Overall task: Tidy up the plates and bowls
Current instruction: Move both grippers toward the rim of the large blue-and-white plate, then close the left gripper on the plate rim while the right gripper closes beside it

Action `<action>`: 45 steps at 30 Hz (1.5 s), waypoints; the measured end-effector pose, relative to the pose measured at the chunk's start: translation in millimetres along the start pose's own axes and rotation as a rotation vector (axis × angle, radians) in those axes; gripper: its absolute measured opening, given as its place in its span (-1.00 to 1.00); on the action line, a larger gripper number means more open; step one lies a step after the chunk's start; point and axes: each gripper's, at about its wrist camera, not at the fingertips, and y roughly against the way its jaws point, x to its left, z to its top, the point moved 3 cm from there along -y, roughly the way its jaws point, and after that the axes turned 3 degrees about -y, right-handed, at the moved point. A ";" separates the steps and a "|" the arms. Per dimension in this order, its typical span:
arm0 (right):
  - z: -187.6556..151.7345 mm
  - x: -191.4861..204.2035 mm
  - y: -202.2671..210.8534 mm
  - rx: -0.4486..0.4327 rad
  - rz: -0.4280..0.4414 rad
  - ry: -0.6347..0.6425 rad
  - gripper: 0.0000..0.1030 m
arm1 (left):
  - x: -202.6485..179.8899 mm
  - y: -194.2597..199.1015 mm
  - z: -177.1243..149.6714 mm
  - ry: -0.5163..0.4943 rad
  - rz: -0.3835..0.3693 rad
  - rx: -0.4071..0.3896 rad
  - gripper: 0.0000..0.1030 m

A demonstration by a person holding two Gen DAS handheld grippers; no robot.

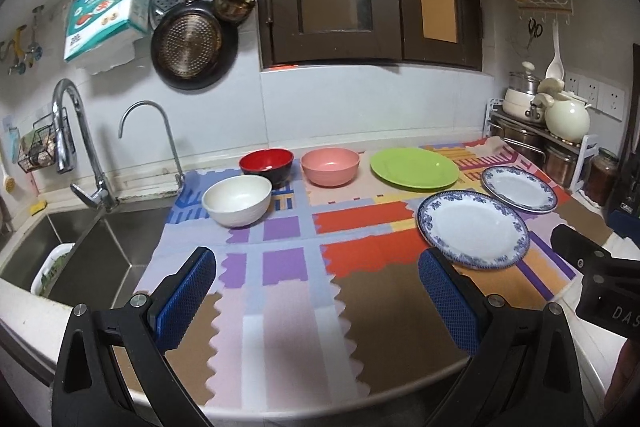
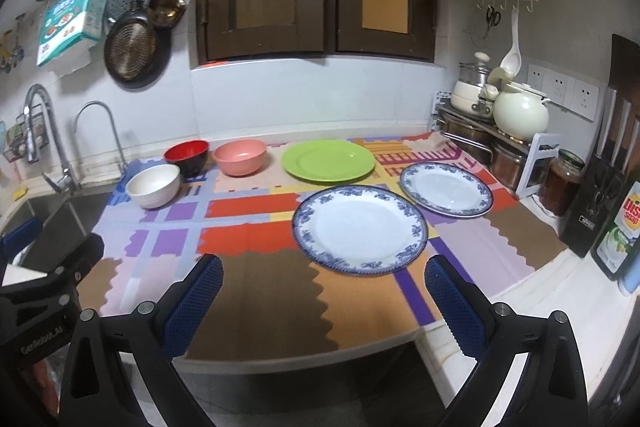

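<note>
On a patterned mat (image 1: 280,291) lie a white bowl (image 1: 237,199), a red-and-black bowl (image 1: 267,165), a pink bowl (image 1: 330,166), a green plate (image 1: 414,169) and two blue-rimmed white plates, one near (image 1: 474,229) and one far (image 1: 519,188). My left gripper (image 1: 318,267) hovers open over the mat's front, empty. In the right wrist view my right gripper (image 2: 323,269) is open and empty just before the near blue-rimmed plate (image 2: 360,229); the far one (image 2: 446,189), green plate (image 2: 328,161), pink bowl (image 2: 240,157), red bowl (image 2: 187,155) and white bowl (image 2: 154,185) lie beyond.
A steel sink (image 1: 92,251) with two taps (image 1: 76,147) borders the mat on the left. Pots and a rack (image 2: 492,123) stand at the back right, with a jar (image 2: 562,181), knife block (image 2: 600,187) and soap bottle (image 2: 622,227) along the right. Pans (image 1: 188,43) hang on the wall.
</note>
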 end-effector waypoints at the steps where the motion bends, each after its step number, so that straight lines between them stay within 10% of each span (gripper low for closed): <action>1: 2.0 -2.6 -5.3 -0.002 -0.007 0.002 0.99 | -4.6 -7.3 3.7 -0.002 0.000 0.002 1.00; 26: 46.9 -108.0 -171.6 0.099 -0.042 -0.039 0.98 | -117.4 -160.5 41.5 -0.091 -0.024 0.140 0.98; 45: 27.4 -138.4 -262.2 0.290 -0.053 -0.055 0.58 | -157.0 -256.8 8.8 -0.063 -0.136 0.379 0.45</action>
